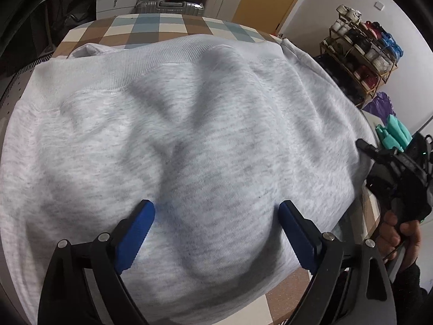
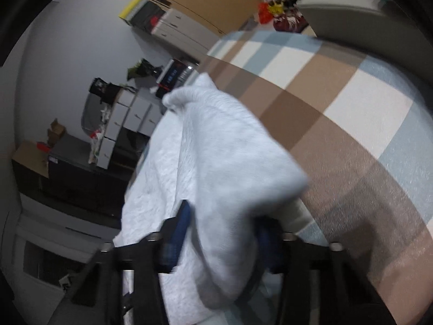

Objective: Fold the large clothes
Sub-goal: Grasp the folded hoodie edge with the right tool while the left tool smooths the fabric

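Currently, a grey sweatshirt (image 1: 194, 124) is spread across a checked tablecloth (image 1: 151, 27), with its ribbed hem band (image 1: 89, 75) turned toward the far edge of the table. This flat, wide layout is judged to serve the fold: a large garment is laid open so that its edges can be brought over one another.

Left side: the left gripper (image 1: 216, 230) is pointed steeply down at the near part of the garment. Its blue pads (image 1: 135, 238) are set wide apart, and a raised ridge of fabric lies between them. The pads rest on or just above the cloth; no pinch is seen, so nothing is held. This stance is judged to be a pressing or anchoring position, or the approach to a new grasp.

Right side: the right gripper (image 2: 222, 233) is seen in its own wrist view, and also at the right edge of the left wrist view, carried in a hand (image 1: 400, 233). Its jaws are narrowed around a bunched fold of the sweatshirt (image 2: 216, 162), which fills the gap and drapes over both fingers. The cloth is taken to be gripped, although motion blur hides the contact itself. The held portion is raised clear of the tablecloth (image 2: 338, 103), presumably so that this side can be carried across the body of the garment.
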`<state>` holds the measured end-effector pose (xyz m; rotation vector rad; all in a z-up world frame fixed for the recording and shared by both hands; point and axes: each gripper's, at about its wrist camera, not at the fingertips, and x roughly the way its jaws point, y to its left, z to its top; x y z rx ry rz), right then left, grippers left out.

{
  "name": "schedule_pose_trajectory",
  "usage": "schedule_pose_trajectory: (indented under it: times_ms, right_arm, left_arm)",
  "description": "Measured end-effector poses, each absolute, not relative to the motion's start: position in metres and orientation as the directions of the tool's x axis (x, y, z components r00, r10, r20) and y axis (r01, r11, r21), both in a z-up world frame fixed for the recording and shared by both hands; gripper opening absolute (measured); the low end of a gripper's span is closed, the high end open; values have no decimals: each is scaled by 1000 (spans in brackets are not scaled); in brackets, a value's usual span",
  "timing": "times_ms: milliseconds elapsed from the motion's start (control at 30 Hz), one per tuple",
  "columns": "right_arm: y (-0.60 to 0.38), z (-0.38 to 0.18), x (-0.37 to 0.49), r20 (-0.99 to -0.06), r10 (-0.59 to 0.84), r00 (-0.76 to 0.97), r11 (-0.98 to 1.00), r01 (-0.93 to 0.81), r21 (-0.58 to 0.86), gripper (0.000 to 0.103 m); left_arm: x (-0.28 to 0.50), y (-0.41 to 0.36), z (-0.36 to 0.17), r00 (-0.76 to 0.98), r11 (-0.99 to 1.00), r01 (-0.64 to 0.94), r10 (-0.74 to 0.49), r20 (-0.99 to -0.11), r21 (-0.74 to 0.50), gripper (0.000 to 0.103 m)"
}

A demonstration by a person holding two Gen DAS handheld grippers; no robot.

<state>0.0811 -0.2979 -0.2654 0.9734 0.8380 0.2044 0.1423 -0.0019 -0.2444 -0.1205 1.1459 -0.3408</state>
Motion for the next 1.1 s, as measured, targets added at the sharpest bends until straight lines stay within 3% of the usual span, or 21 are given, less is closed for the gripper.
schedule_pose_trajectory:
  times_ms: [167,200,333,433,700,767,833,900,1100]
  right_arm:
    - [-292,-254,72,-297,679,672,417,-19,909,37]
    - [-288,-255,74,-288,696,658,407,-30,913,40]
    - [-275,-267,86,-441,652,617,520,60,852,51]
    - [-270,-274,91,-544,600,587,601,119,791,52]
    - [-267,-275,101,-597,513,617,662,159,733,52]
    - [-264,-274,104,-598,506,621,668,156,727,49]
    - [-263,-274,104,-606,490,626,689,148,710,36]
    - [-263,-273,104,-600,494,629,694,130,708,31]
    - [-259,-258,103,-591,481,647,730,77,679,25]
  left_arm:
    - [134,-9,-249,382,953,227,-275,-882,-199,92]
    - [133,-11,-249,384,955,232,-267,-884,-187,93]
    - [130,-14,-252,390,957,241,-249,-886,-162,96]
    - [131,-13,-251,388,956,247,-247,-888,-158,96]
    - [131,-14,-251,381,957,246,-239,-893,-152,96]
    - [131,-15,-250,381,957,245,-240,-893,-153,96]
    - [131,-15,-251,381,957,246,-239,-893,-151,96]
    - [131,-15,-251,383,959,242,-234,-894,-148,96]
    - [127,-18,-251,397,963,232,-225,-890,-140,96]
